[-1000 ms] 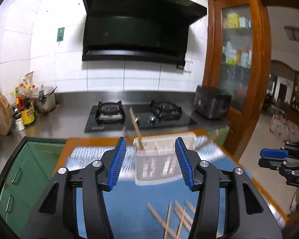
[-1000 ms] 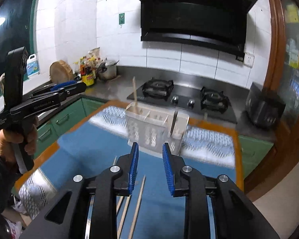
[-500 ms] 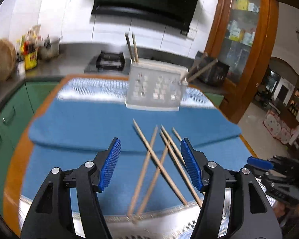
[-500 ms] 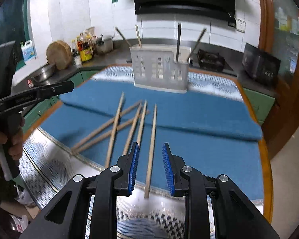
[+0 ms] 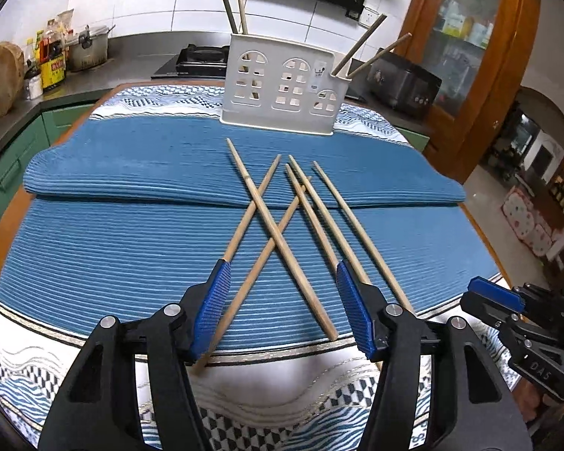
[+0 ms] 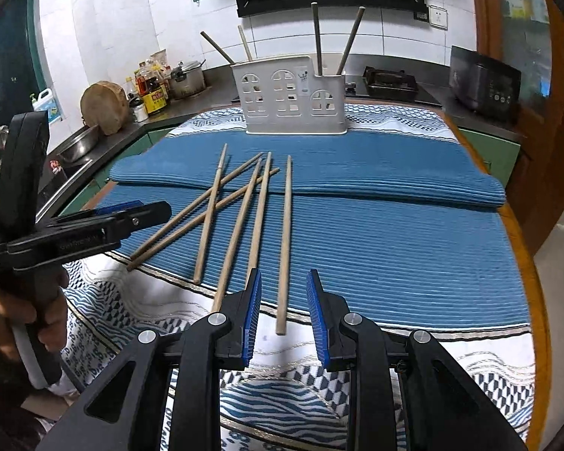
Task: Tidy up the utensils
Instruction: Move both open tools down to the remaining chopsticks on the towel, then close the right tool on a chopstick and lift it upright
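Observation:
Several wooden chopsticks (image 5: 260, 207) (image 6: 260, 203) lie crossed on a blue ribbed mat (image 5: 131, 233) (image 6: 394, 225). Behind them a white house-shaped holder (image 5: 282, 90) (image 6: 289, 101) stands upright, with two chopsticks at each end. My left gripper (image 5: 282, 267) hangs low over the near ends of the crossed sticks. Its jaws are closing, with two sticks between them, and the pads touch neither. My right gripper (image 6: 285, 274) is open around the near end of the rightmost chopstick (image 6: 286, 225), with a gap on both sides. Each gripper shows in the other's view: right gripper (image 5: 496, 293), left gripper (image 6: 146, 210).
A patterned cloth (image 6: 282, 394) covers the table's near edge under the mat. Behind the table runs a counter with a gas stove (image 6: 389, 80), a pot (image 5: 88, 47), bottles (image 5: 50, 65) and a round chopping board (image 6: 103, 107). A black appliance (image 5: 404, 82) and a wooden cabinet (image 5: 481, 56) stand at the right.
Both grippers have sunk toward the table and tipped downward. The loose chopsticks have come up between the jaws. The left jaws stand a little narrower than half a second ago.

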`<state>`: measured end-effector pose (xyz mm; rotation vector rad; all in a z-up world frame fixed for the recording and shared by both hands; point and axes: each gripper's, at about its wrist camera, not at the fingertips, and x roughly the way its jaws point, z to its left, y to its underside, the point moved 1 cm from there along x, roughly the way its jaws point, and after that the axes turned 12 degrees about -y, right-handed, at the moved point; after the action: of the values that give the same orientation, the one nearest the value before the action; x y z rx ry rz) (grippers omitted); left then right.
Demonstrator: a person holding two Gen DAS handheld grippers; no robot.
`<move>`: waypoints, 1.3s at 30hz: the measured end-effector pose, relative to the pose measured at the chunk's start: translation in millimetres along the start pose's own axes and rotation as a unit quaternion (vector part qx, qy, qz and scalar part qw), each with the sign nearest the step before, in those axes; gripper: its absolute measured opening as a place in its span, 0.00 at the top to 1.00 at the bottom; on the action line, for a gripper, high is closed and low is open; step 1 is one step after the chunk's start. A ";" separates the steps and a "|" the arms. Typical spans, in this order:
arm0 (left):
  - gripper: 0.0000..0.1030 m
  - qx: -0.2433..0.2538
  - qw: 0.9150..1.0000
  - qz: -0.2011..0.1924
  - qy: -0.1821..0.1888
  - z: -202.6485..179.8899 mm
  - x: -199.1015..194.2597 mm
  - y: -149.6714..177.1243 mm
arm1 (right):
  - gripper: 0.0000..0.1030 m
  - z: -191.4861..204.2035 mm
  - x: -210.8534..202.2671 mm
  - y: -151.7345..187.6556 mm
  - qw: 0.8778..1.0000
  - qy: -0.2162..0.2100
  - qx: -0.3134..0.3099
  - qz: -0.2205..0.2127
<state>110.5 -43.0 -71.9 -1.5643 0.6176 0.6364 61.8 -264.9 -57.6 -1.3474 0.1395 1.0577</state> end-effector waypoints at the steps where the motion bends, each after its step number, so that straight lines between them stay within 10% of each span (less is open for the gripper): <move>1: 0.44 -0.001 1.000 -0.002 -0.003 2.2 -1.2 -0.8 | 0.76 1.0 0.3 -0.3 1.000 -0.002 0.000 -0.001; 17: 0.44 -0.067 0.997 -0.010 -0.041 76.6 -15.7 5.0 | 0.82 53.9 63.8 -16.1 0.998 -0.055 -0.025 0.024; 39: 0.44 -0.065 0.998 0.006 -0.015 94.2 -3.3 15.8 | 0.92 58.9 129.9 -15.3 0.996 0.006 -0.041 0.084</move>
<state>92.9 49.6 -87.3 -1.6704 0.5721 0.7202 116.8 -144.1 -112.0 -1.4358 0.2228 1.2077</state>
